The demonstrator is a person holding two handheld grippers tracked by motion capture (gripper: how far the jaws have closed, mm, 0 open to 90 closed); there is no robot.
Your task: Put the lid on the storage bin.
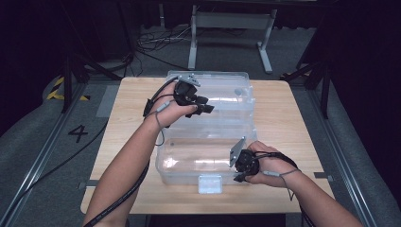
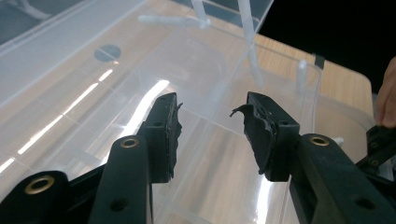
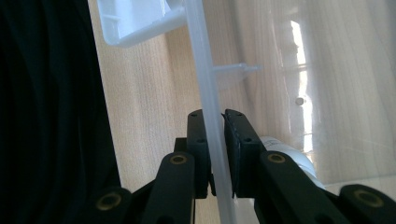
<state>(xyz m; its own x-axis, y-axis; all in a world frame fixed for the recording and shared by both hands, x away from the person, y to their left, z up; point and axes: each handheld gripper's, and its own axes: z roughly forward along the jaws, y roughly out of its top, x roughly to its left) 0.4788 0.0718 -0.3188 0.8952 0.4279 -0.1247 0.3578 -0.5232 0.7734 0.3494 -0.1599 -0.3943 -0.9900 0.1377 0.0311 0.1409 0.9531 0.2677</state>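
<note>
On a pale wooden table [image 1: 279,113], a clear plastic storage box [image 1: 189,161] lay open, its lid [image 1: 222,92] swung back flat toward the far edge and its white latch [image 1: 210,183] facing the person at the near side. At the left, the left gripper [image 1: 206,104] hovered over the seam where lid and box meet, held in the person's left hand [image 1: 172,106]. Its jaws stood spread with nothing between them, and the left gripper view showed only the transparent plastic and wood grain through the gap [image 2: 212,135]. The torn black pads [image 2: 170,128] touched no part of the box. A cable [image 1: 118,201] trailed back along the forearm. Farther right, at the box's near right corner, the right gripper [image 1: 241,176] sat low against the rim in the person's right hand [image 1: 269,165]. The right gripper view showed its two jaws pressed onto the thin translucent wall [image 3: 210,112] of the box, pinching it from both sides [image 3: 215,154]. Beyond the table stood a grey floor [image 1: 56,137] marked with a number and the white legs of a stand [image 1: 227,28].
</note>
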